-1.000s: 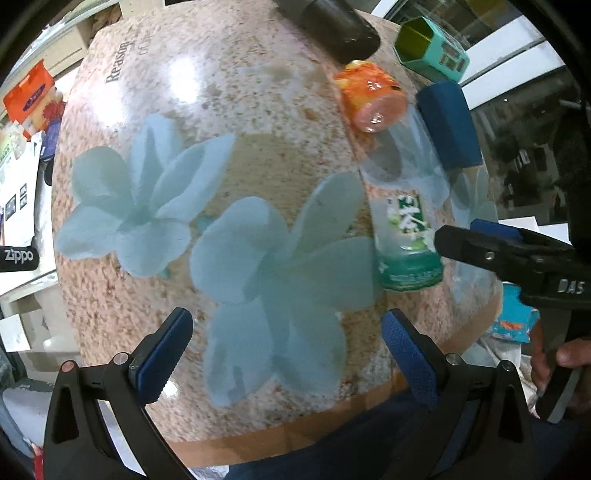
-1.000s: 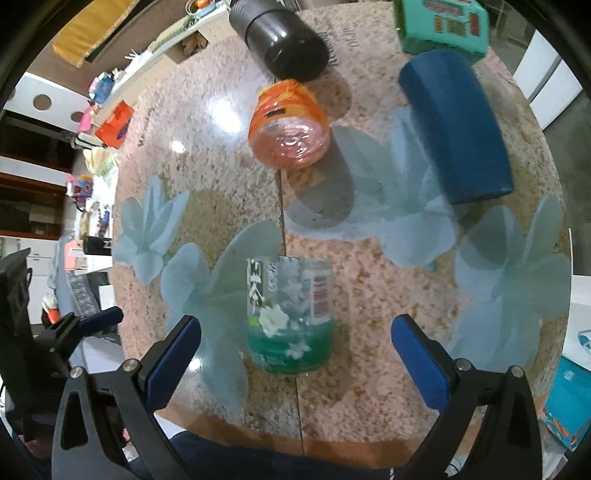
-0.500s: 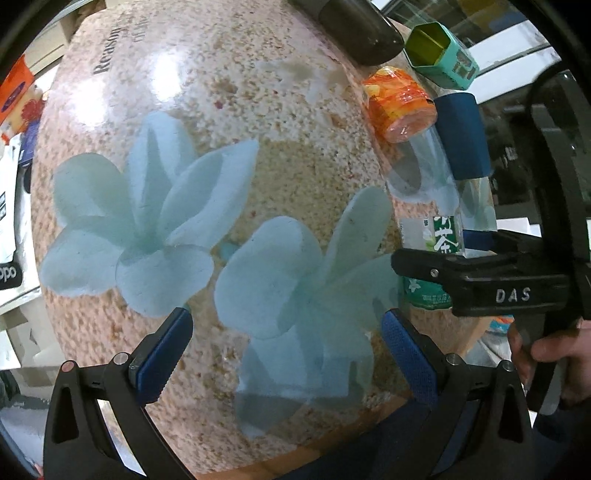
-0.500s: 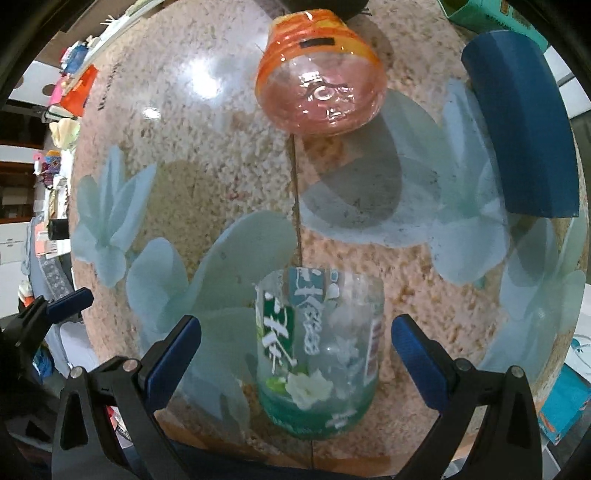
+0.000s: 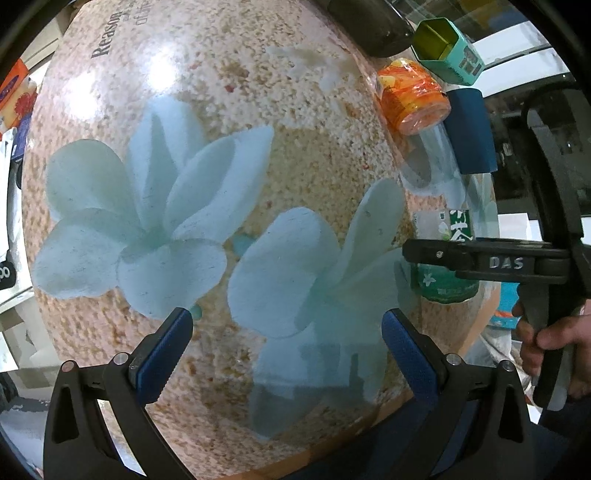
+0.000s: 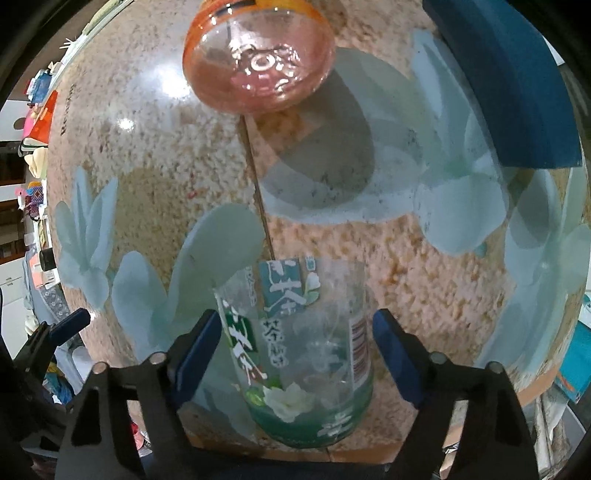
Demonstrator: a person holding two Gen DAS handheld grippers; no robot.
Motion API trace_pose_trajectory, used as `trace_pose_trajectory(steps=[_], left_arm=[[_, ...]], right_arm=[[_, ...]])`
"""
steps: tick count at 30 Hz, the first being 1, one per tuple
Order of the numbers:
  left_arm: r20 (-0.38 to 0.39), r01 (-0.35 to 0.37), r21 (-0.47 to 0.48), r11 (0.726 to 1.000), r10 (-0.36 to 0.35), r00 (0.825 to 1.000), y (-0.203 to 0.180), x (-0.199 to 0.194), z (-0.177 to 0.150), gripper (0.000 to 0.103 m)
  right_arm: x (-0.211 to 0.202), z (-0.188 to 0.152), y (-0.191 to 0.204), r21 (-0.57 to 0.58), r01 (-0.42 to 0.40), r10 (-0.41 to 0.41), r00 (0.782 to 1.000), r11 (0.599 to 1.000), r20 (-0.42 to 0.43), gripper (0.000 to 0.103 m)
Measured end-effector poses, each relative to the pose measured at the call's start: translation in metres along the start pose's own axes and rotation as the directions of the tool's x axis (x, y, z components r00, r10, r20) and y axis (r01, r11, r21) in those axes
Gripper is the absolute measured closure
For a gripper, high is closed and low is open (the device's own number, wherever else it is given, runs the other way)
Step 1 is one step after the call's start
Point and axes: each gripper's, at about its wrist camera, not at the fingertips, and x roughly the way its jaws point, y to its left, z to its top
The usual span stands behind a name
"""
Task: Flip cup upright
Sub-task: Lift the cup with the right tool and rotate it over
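A clear plastic cup with a green tea label [image 6: 303, 343] lies on its side near the table's front edge, green base toward me. My right gripper [image 6: 295, 350] straddles it, jaws partly closed, the blue pads [image 6: 197, 350] close to its sides; contact is not clear. In the left wrist view the cup [image 5: 443, 258] sits at the right, half hidden by the right gripper's black finger [image 5: 480, 258]. My left gripper [image 5: 286, 350] is open and empty over the table's front left.
An orange cup [image 6: 258, 55] lies on its side behind the green one. A dark blue case [image 6: 506, 85] lies at the right. A teal hexagonal tin [image 5: 447, 48] and a black cylinder [image 5: 369, 22] lie at the back. The flower-printed table [image 5: 221, 110] ends close in front.
My right gripper moved forward over the green cup and its jaws narrowed around it. My left gripper shifted forward and left a little, staying open.
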Motion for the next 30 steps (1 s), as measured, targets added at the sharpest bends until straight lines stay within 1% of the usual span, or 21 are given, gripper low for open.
trace_pose_trajectory(steps=[2,5,9,11,14,17,22,24,27,28,30], left_arm=[[-0.003,0.005,-0.001,1.0,-0.005,1.0,0.0,0.001,-0.001,0.0],[-0.004,0.001,0.009,1.0,-0.001,1.0,-0.004,0.003,-0.003,0.0],[0.008,0.013,0.009,1.0,-0.013,1.0,-0.008,0.001,-0.004,0.0],[0.01,0.016,0.01,1.0,-0.016,1.0,-0.01,0.0,-0.005,0.0],[0.007,0.023,0.022,0.999,-0.023,1.0,-0.015,-0.001,-0.005,0.0],[0.031,0.037,0.024,0.999,-0.038,0.999,-0.019,-0.01,-0.006,0.0],[0.048,0.035,0.043,0.998,-0.037,0.998,-0.024,-0.023,-0.004,0.0],[0.051,0.038,0.057,0.998,-0.041,0.998,-0.026,-0.028,-0.002,0.0],[0.063,0.048,0.083,0.995,-0.054,0.997,-0.032,-0.037,0.003,0.0],[0.071,0.043,0.093,0.995,-0.05,0.996,-0.034,-0.041,0.006,0.0],[0.086,0.048,0.113,0.992,-0.058,0.995,-0.038,-0.048,0.01,0.0]], right_arm=[[-0.001,-0.002,0.002,-0.001,0.005,-0.005,1.0,1.0,0.019,0.043],[0.0,-0.011,0.003,0.016,-0.037,0.037,0.999,0.999,0.031,0.043],[-0.003,-0.016,0.0,0.009,-0.043,0.043,0.998,0.999,0.054,0.044],[-0.011,-0.018,-0.003,0.009,-0.056,0.055,0.996,0.998,0.067,0.044],[-0.026,-0.024,-0.005,-0.014,-0.093,0.094,0.987,0.996,0.128,0.044],[-0.039,-0.03,0.0,-0.071,-0.075,0.088,0.977,0.995,0.196,0.044],[-0.066,-0.038,0.007,-0.159,-0.068,0.115,0.944,0.985,0.31,0.044],[-0.074,-0.042,0.009,-0.195,-0.048,0.117,0.925,0.98,0.362,0.044],[-0.08,-0.051,0.008,-0.257,-0.05,0.163,0.883,0.965,0.441,0.044],[-0.088,-0.046,0.012,-0.275,-0.045,0.175,0.867,0.96,0.467,0.044],[-0.088,-0.05,0.015,-0.314,-0.052,0.217,0.827,0.948,0.518,0.043]])
